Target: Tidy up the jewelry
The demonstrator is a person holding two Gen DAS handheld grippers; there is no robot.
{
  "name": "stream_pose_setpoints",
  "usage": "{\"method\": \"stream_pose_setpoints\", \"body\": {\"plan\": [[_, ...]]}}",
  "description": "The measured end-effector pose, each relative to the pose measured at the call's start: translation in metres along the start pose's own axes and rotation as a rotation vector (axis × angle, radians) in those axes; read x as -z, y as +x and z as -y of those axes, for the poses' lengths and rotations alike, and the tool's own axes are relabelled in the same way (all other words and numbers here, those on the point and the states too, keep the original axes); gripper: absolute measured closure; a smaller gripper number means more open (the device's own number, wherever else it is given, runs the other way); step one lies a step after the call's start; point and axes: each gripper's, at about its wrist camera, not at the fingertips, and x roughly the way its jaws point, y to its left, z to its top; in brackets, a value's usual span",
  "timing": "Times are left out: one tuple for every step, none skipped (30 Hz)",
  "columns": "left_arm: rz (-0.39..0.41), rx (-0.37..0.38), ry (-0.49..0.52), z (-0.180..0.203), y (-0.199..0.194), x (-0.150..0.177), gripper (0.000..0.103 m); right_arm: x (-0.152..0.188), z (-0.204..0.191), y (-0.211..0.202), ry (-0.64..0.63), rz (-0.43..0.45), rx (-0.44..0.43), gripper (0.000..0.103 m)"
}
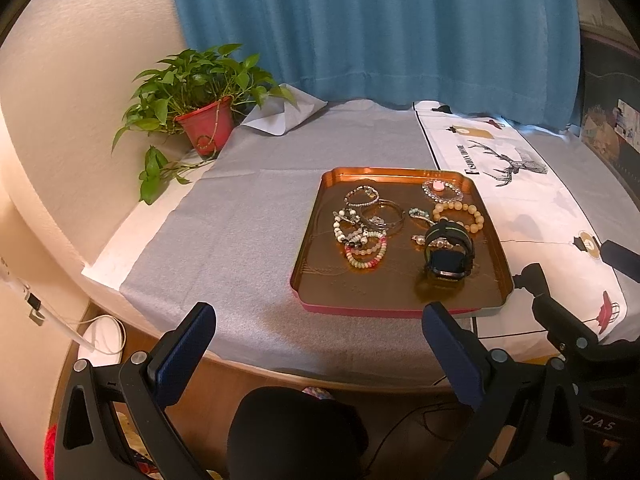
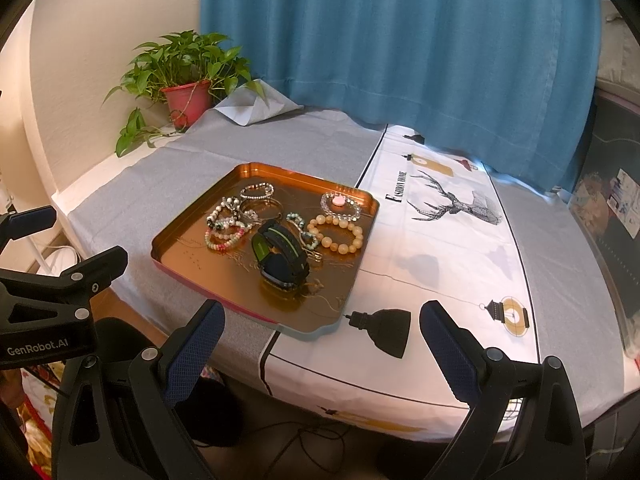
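Above and between both tools, toward frame centre, sits the tray of jewelry on the bench. Left tool and right tool are both released, grasping nothing, short of the bench's near edge. Nearest piece is the watch (strap looped, resting on edge, face toward the tools); the right tool appears nearer. Its loop axis runs roughly near-to-far.

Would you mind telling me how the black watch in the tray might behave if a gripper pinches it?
The watch stands on edge in the tray, so a nudge would probably topple it. Its looped strap looks flexible and may squash. The tray looks glossy, so it could slide.
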Motion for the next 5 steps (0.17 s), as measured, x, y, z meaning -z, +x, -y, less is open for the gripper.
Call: {"method": "stream_pose_setpoints", "body": {"plan": [[0.002,-0.002,0.000,-0.0015,0.0002,0.0008,0.000,0.0000,-0.0001,-0.0002,0.000,0.000,0.000,0.005],[0.004,-0.006,-0.001,-0.0025,-0.0006,0.0015,0.000,0.0001,-0.0007,0.0000,0.001,0.000,0.001,0.005],[0.004,-0.007,0.000,-0.0036,-0.0001,0.0023,0.000,-0.0001,-0.0005,-0.0001,0.000,-0.001,-0.001,0.005],[0.004,-0.006,0.001,-0.0040,0.0005,0.0028,0.000,-0.0001,-0.0008,-0.0001,0.000,-0.001,-0.001,0.005],[0.003,-0.005,0.001,-0.0046,0.0005,0.0031,0.000,0.0003,-0.0010,-0.0003,0.000,-0.001,-0.002,0.005]]}}
